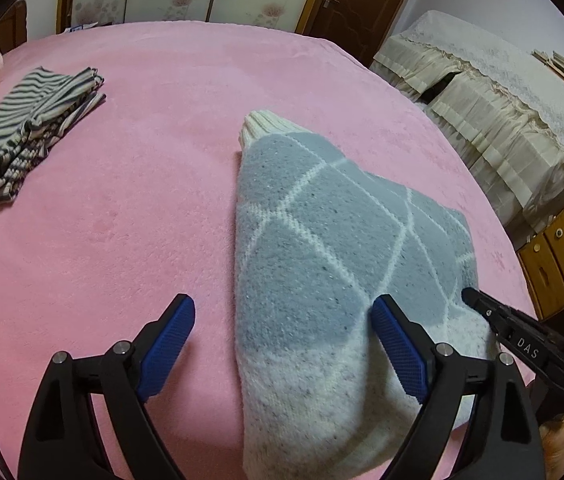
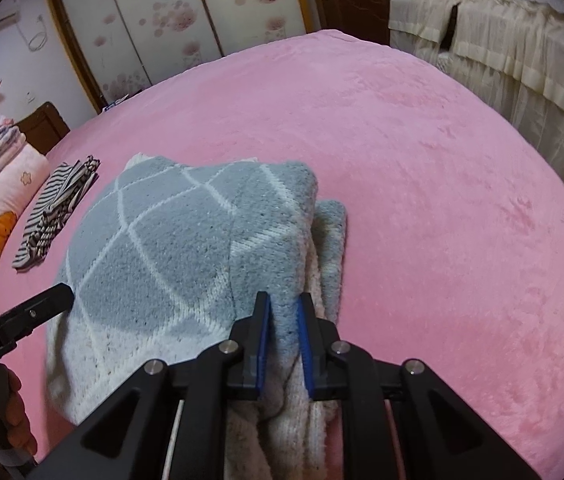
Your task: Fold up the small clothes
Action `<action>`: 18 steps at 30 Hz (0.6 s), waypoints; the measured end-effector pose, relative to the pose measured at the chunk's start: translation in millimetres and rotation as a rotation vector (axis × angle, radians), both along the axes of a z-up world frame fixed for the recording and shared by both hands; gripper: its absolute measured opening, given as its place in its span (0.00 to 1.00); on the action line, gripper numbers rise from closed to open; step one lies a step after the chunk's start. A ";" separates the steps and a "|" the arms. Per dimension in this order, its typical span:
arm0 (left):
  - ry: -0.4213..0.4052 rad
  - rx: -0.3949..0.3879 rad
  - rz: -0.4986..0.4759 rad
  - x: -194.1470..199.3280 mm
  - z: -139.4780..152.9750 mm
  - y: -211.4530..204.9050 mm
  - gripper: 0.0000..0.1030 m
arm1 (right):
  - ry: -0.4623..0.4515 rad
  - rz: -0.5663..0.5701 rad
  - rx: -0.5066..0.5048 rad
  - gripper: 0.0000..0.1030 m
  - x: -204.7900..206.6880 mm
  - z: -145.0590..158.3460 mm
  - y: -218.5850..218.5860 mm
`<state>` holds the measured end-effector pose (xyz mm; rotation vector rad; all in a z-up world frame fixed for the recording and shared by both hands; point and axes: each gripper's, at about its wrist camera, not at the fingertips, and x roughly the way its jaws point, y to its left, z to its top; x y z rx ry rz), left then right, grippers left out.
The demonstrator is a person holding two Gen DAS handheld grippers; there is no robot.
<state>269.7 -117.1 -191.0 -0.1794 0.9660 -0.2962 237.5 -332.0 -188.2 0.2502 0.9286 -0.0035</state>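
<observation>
Pink plush bed (image 1: 162, 200) fills both views. One grey and cream diamond-patterned sweater (image 1: 321, 260) lies folded near its front edge. Right tool (image 2: 282, 312), its side marked "DAS", has its blue pads clamped on the sweater's edge. Left tool (image 1: 282, 320), marked "GenRobot.AI", is spread wide, holding nothing. One striped garment (image 1: 22, 140) lies well apart.

A grey-and-cream diamond-knit sweater (image 1: 321, 264) lies folded on the pink bed; a striped garment (image 1: 22, 132) lies crumpled at ten o'clock.
</observation>
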 end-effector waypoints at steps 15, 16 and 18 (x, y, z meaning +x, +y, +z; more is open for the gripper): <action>-0.012 0.058 0.014 -17.5 53.0 1.7 0.99 | -0.010 -0.008 -0.001 0.26 -10.2 36.1 3.3; -0.016 0.066 0.013 -19.1 59.1 1.9 0.99 | -0.019 -0.008 -0.003 0.33 -12.5 41.8 3.0; -0.034 0.076 0.009 -24.1 71.0 1.6 0.99 | -0.053 -0.011 -0.001 0.44 -19.9 58.3 1.0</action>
